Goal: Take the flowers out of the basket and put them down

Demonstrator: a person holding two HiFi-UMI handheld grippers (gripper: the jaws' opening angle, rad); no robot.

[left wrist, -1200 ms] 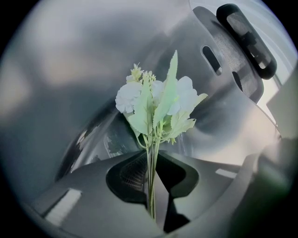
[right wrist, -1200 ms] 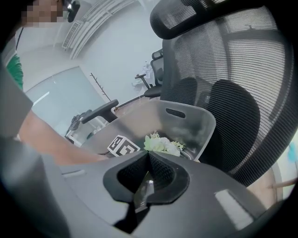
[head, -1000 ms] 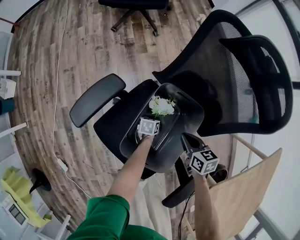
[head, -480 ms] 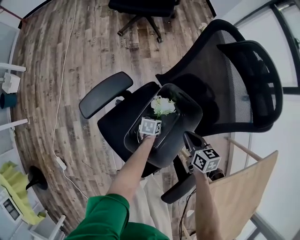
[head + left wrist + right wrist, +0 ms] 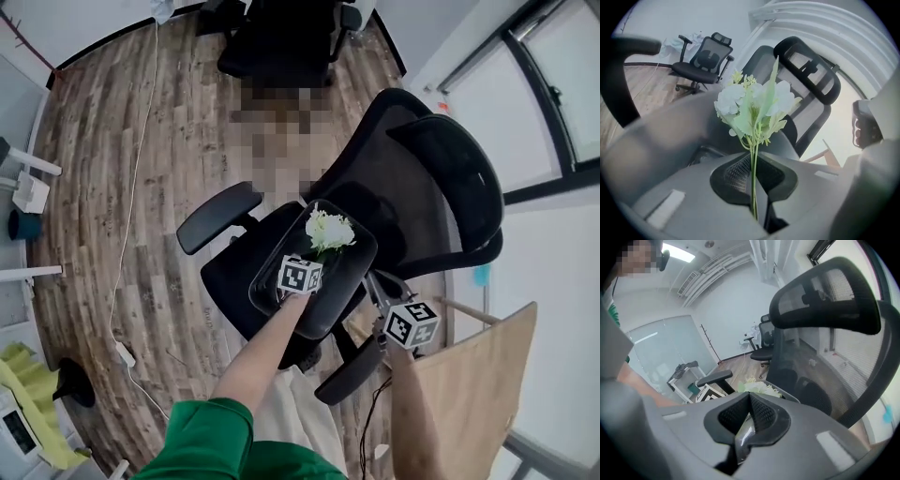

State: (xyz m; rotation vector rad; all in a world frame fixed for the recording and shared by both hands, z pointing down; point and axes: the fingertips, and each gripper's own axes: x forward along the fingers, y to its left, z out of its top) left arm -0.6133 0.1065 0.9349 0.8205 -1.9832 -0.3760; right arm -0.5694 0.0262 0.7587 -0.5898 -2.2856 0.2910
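While reading the head view from nine o'clock across, first meets a black armrest (image 5: 220,216) and the black seat (image 5: 230,272) beside it. Next finds the left hand-held gripper (image 5: 314,253), pinched narrow on the green stems (image 5: 753,187) of the flowers (image 5: 330,231). Shows, in that gripper's own view, the stems running straight down between the closed jaws and the white blooms (image 5: 780,98) fanning out at twelve o'clock. Places the flowers over the one o'clock end of the basket (image 5: 349,279), a dark shallow tub held over the seat. Cannot tell whether the stem ends clear its rim. Further right, at about four o'clock from the basket, finds the right hand-held gripper (image 5: 378,289), clamped on the basket's glossy rim, as seen between the jaws in its own view. Beyond that, at two o'clock, passes the mesh backrest (image 5: 422,178).

Judging progress: counts the grasp as made and the lift out as begun, hardly more. Leaves getting the blooms fully clear of the basket, choosing a spot and putting them down. Sees no bench, so perhaps the seat or the wooden floor (image 5: 112,187).
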